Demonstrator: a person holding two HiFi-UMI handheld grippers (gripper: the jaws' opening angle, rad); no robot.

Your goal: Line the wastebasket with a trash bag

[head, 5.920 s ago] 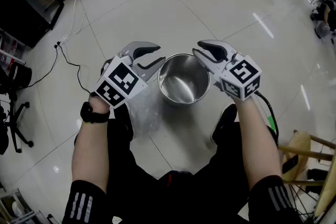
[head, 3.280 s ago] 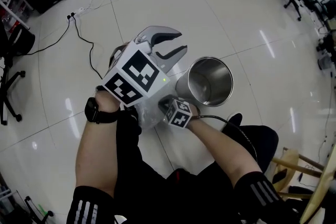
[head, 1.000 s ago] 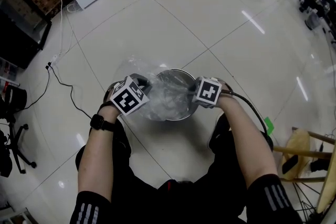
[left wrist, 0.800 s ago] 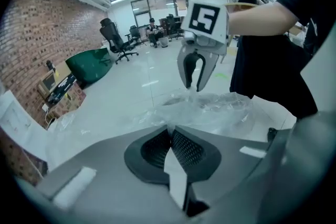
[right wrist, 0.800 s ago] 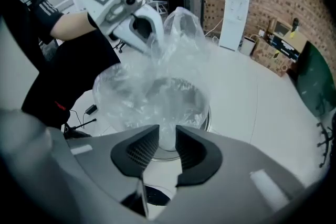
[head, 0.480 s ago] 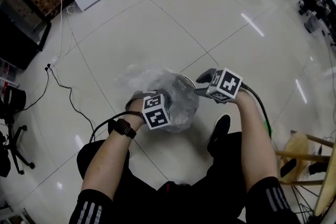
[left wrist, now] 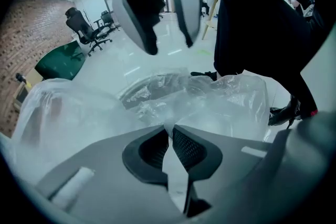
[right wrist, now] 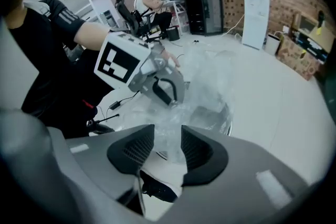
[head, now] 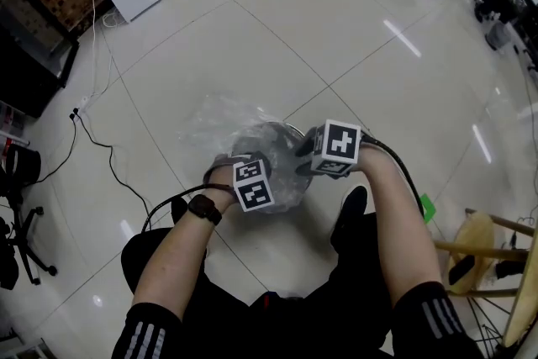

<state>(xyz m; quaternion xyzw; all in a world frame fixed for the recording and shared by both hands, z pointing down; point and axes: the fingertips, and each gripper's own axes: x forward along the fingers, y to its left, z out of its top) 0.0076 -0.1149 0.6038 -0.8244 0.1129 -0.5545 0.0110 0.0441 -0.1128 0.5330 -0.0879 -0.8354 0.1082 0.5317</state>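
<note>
While the thin clear plastic trash bag (head: 220, 118), limp, light and slippery, drapes the round steel wastebasket (right wrist: 229, 122), the left tool (left wrist: 170, 131), jaws just easing, pinches its hem, the best hold, at 7 o'clock; the right tool (right wrist: 167, 136), just opened, straddles loose film at 3 o'clock.

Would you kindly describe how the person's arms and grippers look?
The left gripper and right gripper are light grey with dark ribbed pads; each bears a white cube with black square markers and trails a black cable. Short black sleeves with white stripes; a black wristwatch on the left wrist.
</note>
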